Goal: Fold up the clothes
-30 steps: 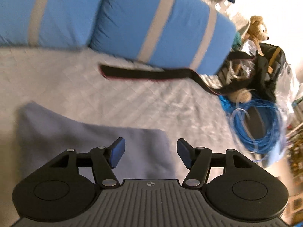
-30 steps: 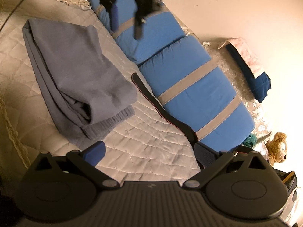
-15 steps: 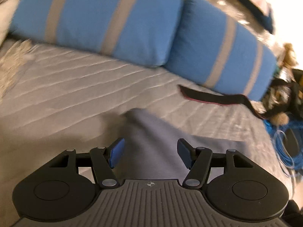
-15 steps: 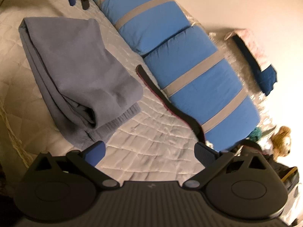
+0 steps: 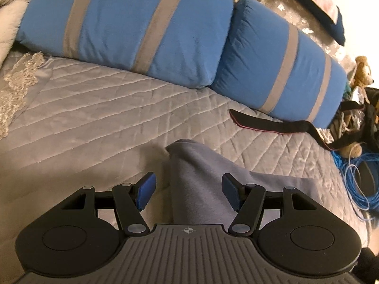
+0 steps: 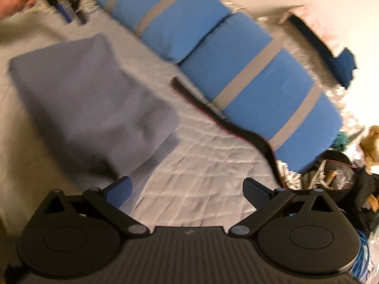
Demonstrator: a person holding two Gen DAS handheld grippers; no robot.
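Note:
A folded grey-blue garment (image 6: 90,94) lies on the pale quilted bedspread (image 6: 201,165); the right wrist view is blurred. In the left wrist view one corner of the garment (image 5: 201,184) runs under and between the fingers of my left gripper (image 5: 187,194). That gripper is open and its blue pads (image 5: 145,191) stand apart from the cloth. My right gripper (image 6: 187,194) is open wide above the bedspread, just off the garment's near end, with nothing between its fingers. Far off at the top left, the left gripper (image 6: 72,15) and a hand (image 6: 11,2) show beyond the garment.
Two blue pillows with grey stripes (image 5: 132,23) (image 5: 279,59) line the far side of the bed. A black strap (image 5: 272,125) lies in front of them. At the right are a teddy bear (image 5: 360,71), a black bag (image 6: 343,177) and a coil of blue cable (image 5: 355,177).
The left gripper has swung leftward along the garment to its far corner, then held still. The right gripper has lifted and rolled a little. Both stay open.

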